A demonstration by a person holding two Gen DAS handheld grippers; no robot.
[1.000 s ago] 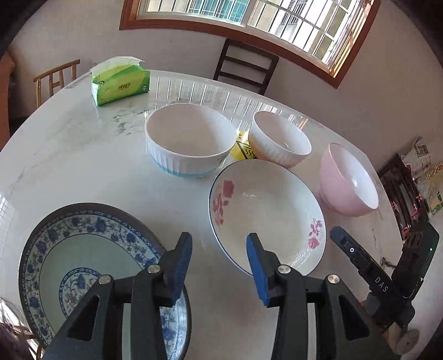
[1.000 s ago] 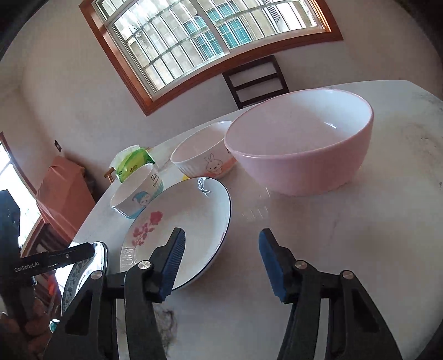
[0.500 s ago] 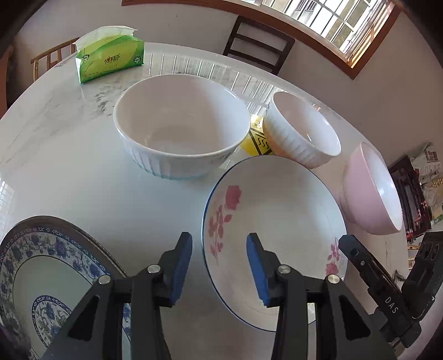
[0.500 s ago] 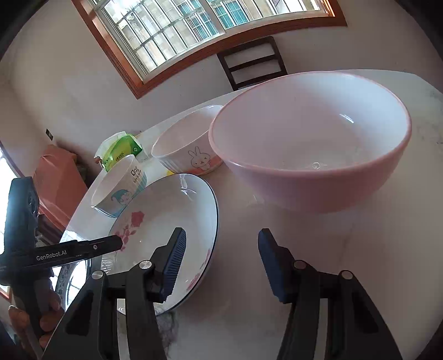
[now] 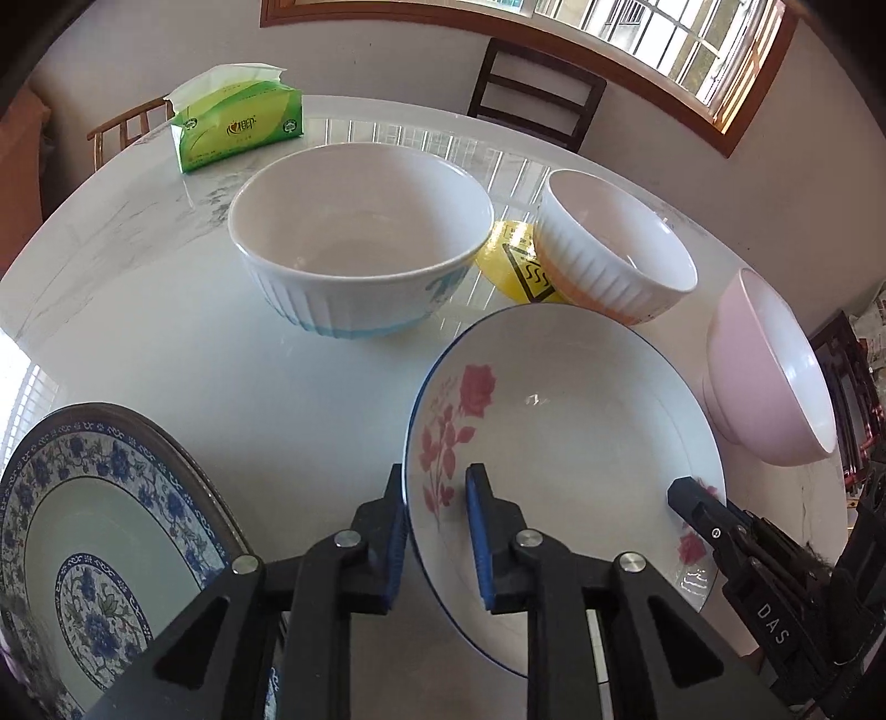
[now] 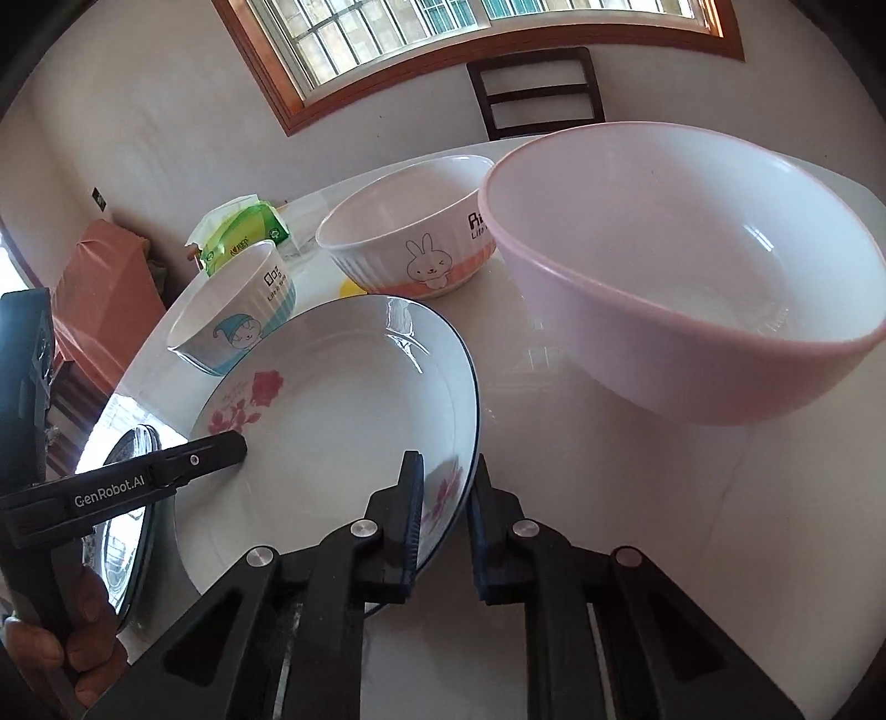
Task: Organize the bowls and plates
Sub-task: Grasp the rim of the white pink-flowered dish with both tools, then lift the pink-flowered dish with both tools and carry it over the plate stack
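1. Grippers both pinch the rose plate [image 5: 565, 443] rim on the marble table [image 5: 166, 343]: left gripper [image 5: 437, 531] on its left edge, right gripper [image 6: 446, 518] on its right edge.
2. Lift level and evenly, probably toward the blue plate [image 5: 83, 554].
3. Left view shows the blue plate whole; right view shows the rabbit bowl [image 6: 410, 232] print and pink bowl [image 6: 681, 266] close.

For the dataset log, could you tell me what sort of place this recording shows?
Most likely a home dining room: a round marble-look table set with plates and bowls, dark wooden chairs pushed up to it, and a wood-framed barred window behind.
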